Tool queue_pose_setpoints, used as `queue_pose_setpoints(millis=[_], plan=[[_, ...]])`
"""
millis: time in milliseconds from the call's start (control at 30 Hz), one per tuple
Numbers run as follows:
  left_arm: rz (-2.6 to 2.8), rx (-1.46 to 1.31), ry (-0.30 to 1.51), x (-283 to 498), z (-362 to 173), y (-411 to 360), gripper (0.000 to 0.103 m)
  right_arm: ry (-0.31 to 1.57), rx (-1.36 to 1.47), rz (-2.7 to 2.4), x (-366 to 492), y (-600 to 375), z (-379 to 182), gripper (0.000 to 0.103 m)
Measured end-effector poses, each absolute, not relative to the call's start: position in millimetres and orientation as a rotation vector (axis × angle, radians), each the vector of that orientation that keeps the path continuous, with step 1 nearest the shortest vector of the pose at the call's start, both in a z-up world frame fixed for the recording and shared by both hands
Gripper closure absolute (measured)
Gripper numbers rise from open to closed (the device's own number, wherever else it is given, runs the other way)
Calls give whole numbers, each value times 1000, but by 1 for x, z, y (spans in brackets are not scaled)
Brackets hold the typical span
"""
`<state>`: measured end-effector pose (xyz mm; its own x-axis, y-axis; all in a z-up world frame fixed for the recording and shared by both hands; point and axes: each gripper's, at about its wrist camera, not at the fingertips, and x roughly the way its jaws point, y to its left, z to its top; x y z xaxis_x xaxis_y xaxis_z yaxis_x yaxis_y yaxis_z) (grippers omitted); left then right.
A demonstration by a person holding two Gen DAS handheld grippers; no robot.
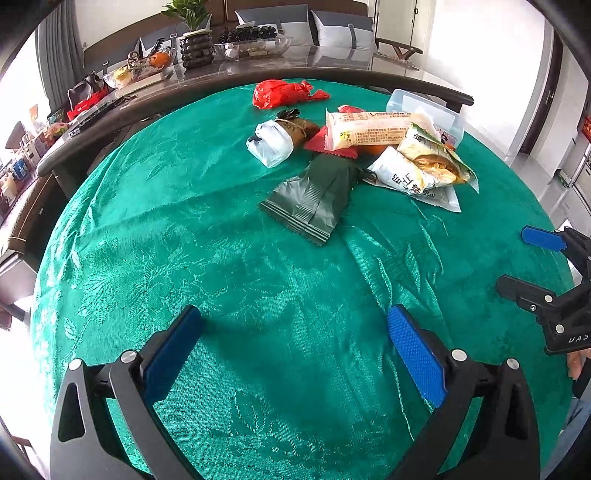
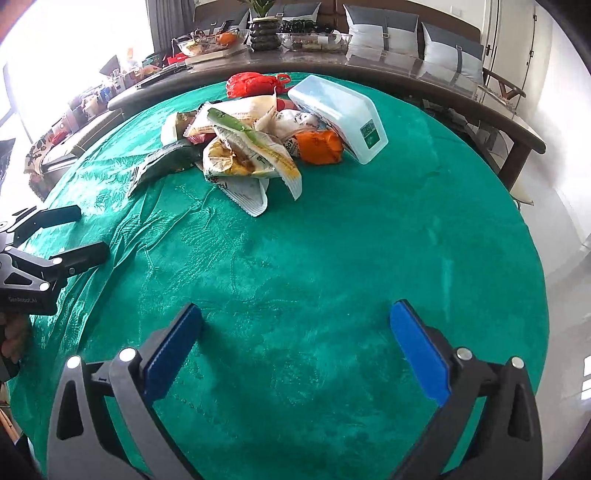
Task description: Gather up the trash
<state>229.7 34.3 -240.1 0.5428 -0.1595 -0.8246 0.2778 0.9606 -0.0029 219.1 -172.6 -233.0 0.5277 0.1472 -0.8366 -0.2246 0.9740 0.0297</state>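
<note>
A heap of trash lies at the far side of the green tablecloth point(image 1: 184, 240): a dark green wrapper point(image 1: 314, 195), a white and yellow snack bag point(image 1: 424, 166), a long cream packet point(image 1: 369, 129), a small white plastic bag point(image 1: 271, 142), a red plastic bag point(image 1: 284, 94) and a clear plastic box point(image 1: 428, 110). My left gripper point(image 1: 295, 332) is open and empty, well short of the heap. My right gripper point(image 2: 295, 332) is open and empty too; its view shows the snack bag point(image 2: 247, 158), an orange packet point(image 2: 317, 146) and the box point(image 2: 343, 114).
A dark long table point(image 1: 258, 74) behind the cloth carries a potted plant point(image 1: 194, 40), glass bowls and clutter. Cushions point(image 1: 340, 29) lie beyond. The right gripper shows at the left view's right edge point(image 1: 517, 264); the left gripper shows at the right view's left edge point(image 2: 92, 232).
</note>
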Motion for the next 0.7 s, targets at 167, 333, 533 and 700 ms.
queue_pose_setpoints(millis=[167, 333, 533, 700], plan=[[-425, 114, 944, 242, -235, 39, 4, 991, -86, 222, 219, -172, -233, 5], [-509, 182, 911, 282, -224, 28, 4, 991, -85, 223, 219, -172, -233, 5], [-582, 279, 945, 316, -233, -4, 6, 991, -86, 223, 219, -172, -233, 5], [-592, 313, 956, 323, -237, -12, 36, 991, -86, 223, 219, -173, -233, 5]])
